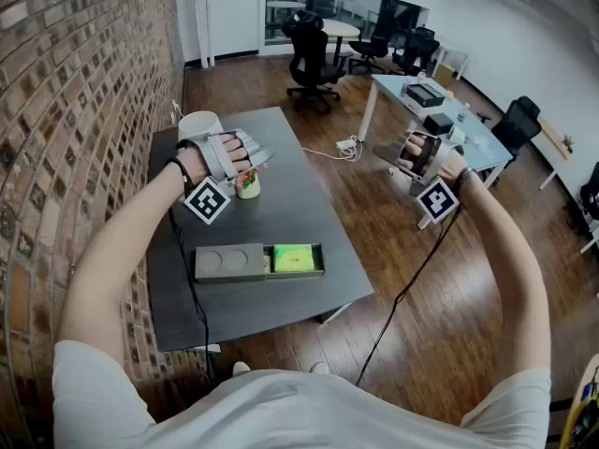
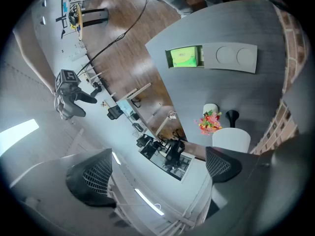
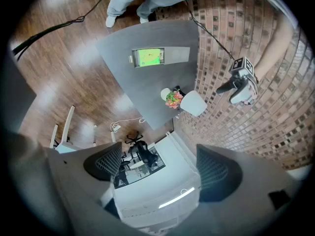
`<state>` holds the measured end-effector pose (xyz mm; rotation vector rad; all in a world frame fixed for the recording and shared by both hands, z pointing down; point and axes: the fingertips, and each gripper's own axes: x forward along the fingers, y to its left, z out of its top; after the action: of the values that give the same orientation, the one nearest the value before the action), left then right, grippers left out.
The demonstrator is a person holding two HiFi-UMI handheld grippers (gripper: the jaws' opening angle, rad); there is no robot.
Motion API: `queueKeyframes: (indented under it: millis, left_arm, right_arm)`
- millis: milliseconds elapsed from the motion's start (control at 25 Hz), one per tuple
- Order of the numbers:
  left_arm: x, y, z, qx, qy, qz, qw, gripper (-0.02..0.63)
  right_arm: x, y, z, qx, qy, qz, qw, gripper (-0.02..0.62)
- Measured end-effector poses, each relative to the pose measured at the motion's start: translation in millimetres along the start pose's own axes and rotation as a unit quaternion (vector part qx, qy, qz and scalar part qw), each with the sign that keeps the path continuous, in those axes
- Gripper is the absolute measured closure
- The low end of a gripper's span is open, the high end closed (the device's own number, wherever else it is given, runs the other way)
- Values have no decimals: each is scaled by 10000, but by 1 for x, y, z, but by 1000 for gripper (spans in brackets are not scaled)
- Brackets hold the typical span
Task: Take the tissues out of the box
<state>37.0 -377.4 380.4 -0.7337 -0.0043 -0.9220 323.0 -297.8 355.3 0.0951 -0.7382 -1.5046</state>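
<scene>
Surface [image 1: 281,209]: dark grey top beside a brick wall [image 1: 75,110], on a wood floor [image 1: 393,251].
Box [image 1: 229,263]: long grey case lying flat near the surface's front edge; one part is covered by a lid with two round dimples, the other end is uncovered.
Tissues [image 1: 295,259]: bright green pack in the uncovered end of the box, touched by neither gripper.
Left gripper [image 1: 255,160]: held up in the air above the far part of the surface, well apart from the box.
Left fingers [image 2: 93,173]: spread, only the room showing in the gap.
Right gripper [image 1: 415,155]: held up over the floor, off to the side of the surface and away from the box.
Right fingers [image 3: 104,161]: apart, the gap bare.
Flower pot [image 1: 247,185]: small white pot with red and yellow blooms, at the far end of the surface.
White cylinder [image 1: 198,124]: just beside the flower pot, nearer the wall.
Head view only: both forearms, and a black cable [image 1: 402,288] hanging under the right arm.
Left gripper view only: a small black stand [image 2: 232,116] next to the flower pot.
Right gripper view only: the person's shoes [image 3: 110,21] on the floor by the surface's near edge.
</scene>
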Motion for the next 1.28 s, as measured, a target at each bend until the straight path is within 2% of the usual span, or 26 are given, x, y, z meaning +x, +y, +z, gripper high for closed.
queueKeyframes:
  millis: [240,520,680,760,840,960,1080,1280]
  left_arm:
    - [11,-18,41,-107,-219,-161,9996,34]
    - [22,-37,60,-987,-83,-375,9944,34]
    - [19,-50,81,-1157,-177,-428,9922,34]
    - [16,-47,90,-1517,-244,-252,9878,34]
    - [12,-41,95,-2018,-278,-68,9790,34]
    - [7,-57,102,-2533,-327,-462,9657,34]
    - [1,-72,101,-2718,-268,-626,9599,34]
    - [-9,-97,95,-3000,-74,-843,9502,34]
  right_arm:
    - [-7,14,17,209,40,29,9998,109]
    - [-21,52,38,1007,-69,294,9945,107]
    - [-24,70,40,1461,164,373,9884,107]
    - [-26,76,44,1761,203,373,9835,106]
    - [-30,85,48,2047,231,446,9775,106]
    - [-35,96,51,2459,300,491,9676,106]
    - [-38,107,53,2782,409,573,9579,106]
    - [-42,117,63,3042,416,652,9495,106]
